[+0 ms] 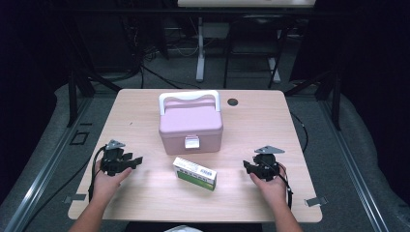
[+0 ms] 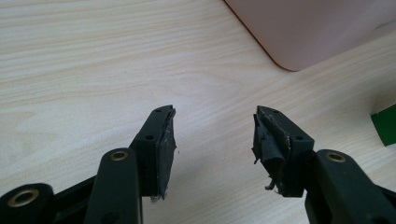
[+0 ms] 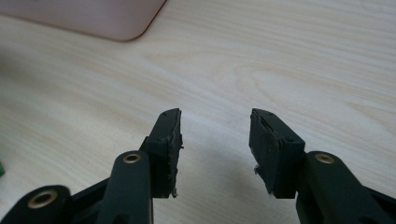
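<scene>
A pink lidded box [image 1: 190, 126] with a white handle and a front latch stands shut at the middle of the wooden table [image 1: 145, 193]. Just in front of it lies a small green and white carton [image 1: 195, 173]. My left gripper [image 1: 137, 161] rests on the table to the carton's left, held open with nothing between its jaws. My right gripper [image 1: 246, 166] rests to the carton's right, also open and empty. In the left gripper view the gripper [image 2: 214, 122] points at bare wood, with the box's corner [image 2: 308, 28] above and the carton's green edge [image 2: 385, 125] at right. The right gripper [image 3: 215, 125] faces the box's corner [image 3: 93, 16].
A dark round hole [image 1: 232, 102] sits in the table behind the box at the right. Table legs and cables stand on the grey floor beyond the far edge. Bare wood surrounds both hands.
</scene>
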Demonstrator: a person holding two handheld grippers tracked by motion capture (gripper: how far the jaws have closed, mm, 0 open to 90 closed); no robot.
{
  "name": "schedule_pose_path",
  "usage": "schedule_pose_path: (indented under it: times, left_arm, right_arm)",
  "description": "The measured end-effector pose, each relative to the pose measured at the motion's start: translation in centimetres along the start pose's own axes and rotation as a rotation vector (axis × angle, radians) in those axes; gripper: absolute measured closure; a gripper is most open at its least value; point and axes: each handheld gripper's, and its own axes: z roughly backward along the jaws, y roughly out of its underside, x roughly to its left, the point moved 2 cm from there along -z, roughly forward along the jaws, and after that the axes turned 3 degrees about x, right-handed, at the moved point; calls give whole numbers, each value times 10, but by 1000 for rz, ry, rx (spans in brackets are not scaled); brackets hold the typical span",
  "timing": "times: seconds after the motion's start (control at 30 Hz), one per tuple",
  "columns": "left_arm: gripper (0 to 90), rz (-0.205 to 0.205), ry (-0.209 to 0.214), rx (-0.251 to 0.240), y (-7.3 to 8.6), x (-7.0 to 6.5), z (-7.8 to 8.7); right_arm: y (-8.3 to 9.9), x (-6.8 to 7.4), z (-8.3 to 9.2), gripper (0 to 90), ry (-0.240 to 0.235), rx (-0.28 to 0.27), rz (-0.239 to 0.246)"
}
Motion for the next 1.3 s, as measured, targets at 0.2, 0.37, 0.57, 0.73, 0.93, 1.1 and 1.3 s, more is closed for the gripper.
schedule_pose_path:
  times: [0.2, 0.37, 0.57, 0.73, 0.93, 1.1, 1.3]
  left_arm:
    - [481, -1, -4, 5, 1, 1, 0]
    - [480, -16, -19, 6, 2, 0, 2]
    - [479, -6, -12, 2, 3, -1, 5]
    - [479, -24, -3, 5, 2, -7, 4]
    - [446, -32, 11, -3, 2, -10, 6]
    - [408, -45, 15, 23, 3, -11, 5]
    - [382, -25, 35, 16, 0, -13, 12]
  right_arm:
    - [-4, 9, 1, 538, -23, 30, 52]
    - [-9, 15, 3, 484, -29, 17, 58]
    - [-16, 21, -1, 338, -60, 17, 53]
    - [-19, 22, -2, 301, -89, 21, 57]
    - [-21, 27, 2, 402, -101, 16, 75]
    - [-20, 35, 6, 399, -129, 26, 129]
    - [-26, 40, 11, 285, -157, 20, 123]
